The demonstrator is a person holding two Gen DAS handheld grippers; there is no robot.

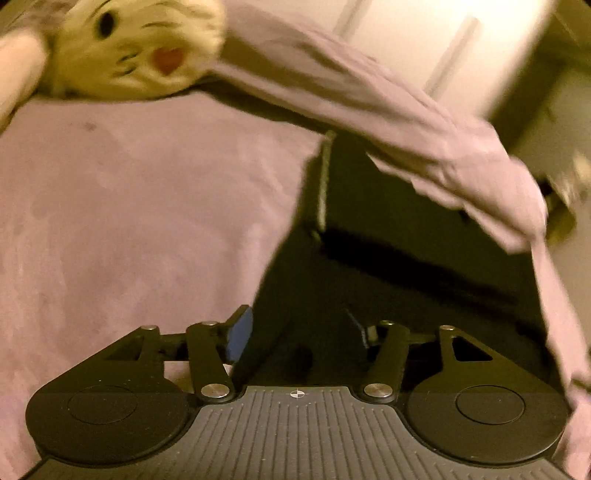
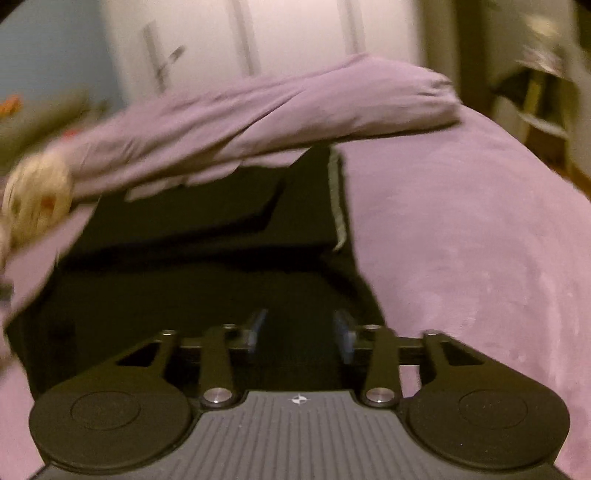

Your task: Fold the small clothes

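A black garment lies flat on the purple bed cover, partly folded, with a grey trim strip along one edge. My left gripper hovers open at the garment's near left edge, its blue pad just over the border between cloth and cover. In the right wrist view the same black garment fills the middle, its grey trim on the right. My right gripper is open low over the near part of the black cloth. Neither gripper's pads press on anything.
A bunched purple duvet or pillow lies across the garment's far end and covers part of it. A cream plush cat toy rests at the far side. White cupboard doors stand behind the bed cover.
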